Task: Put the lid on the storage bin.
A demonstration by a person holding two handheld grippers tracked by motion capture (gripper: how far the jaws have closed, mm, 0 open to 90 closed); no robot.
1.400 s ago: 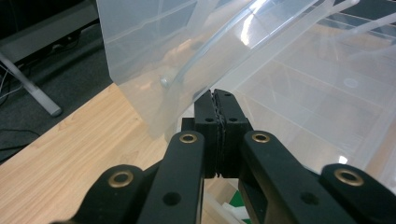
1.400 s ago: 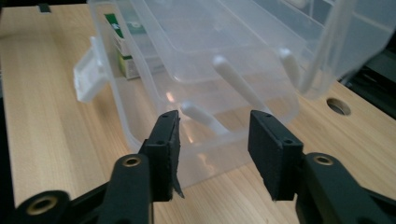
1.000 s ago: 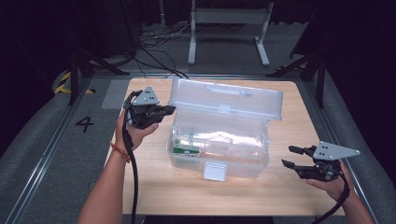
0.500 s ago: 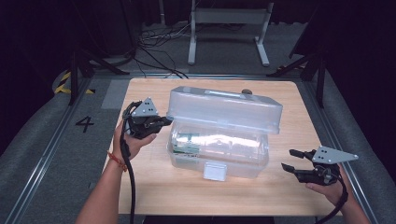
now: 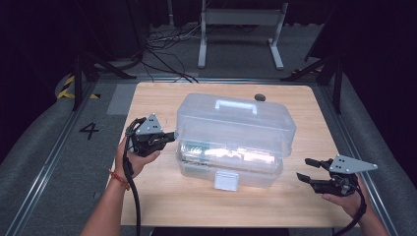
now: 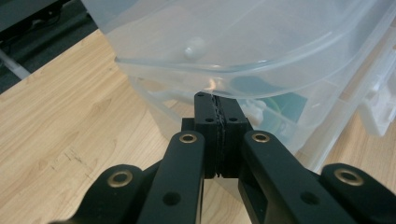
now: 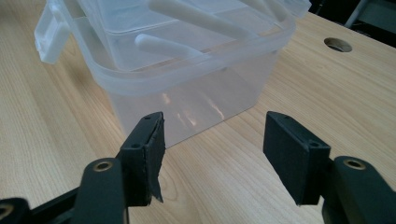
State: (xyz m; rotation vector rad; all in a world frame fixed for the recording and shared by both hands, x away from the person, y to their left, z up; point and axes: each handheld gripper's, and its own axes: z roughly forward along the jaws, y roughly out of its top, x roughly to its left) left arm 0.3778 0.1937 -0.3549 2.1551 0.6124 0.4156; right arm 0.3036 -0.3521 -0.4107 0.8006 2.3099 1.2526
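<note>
While the clear plastic box (image 5: 231, 142) sits near the middle of your wooden table (image 5: 157, 98), its long axis runs left to right across you, with the white latch (image 5: 226, 180) facing you and the lid handle (image 5: 237, 106) on top. The lid (image 5: 236, 123) rests low over the base, with a gap along the front where green and pale contents show through. Your left gripper (image 5: 169, 136) has its jaws pressed together, tips at the box's left end just under the lid's rim; from the left gripper view (image 6: 217, 135) you cannot tell whether they touch the plastic. Your right gripper (image 5: 307, 169) holds its jaws spread, apart from the box's right end, low over bare wood (image 7: 217, 135). You have open table in front of the box and behind it, up to the round hole (image 5: 259, 97) near the far edge
</note>
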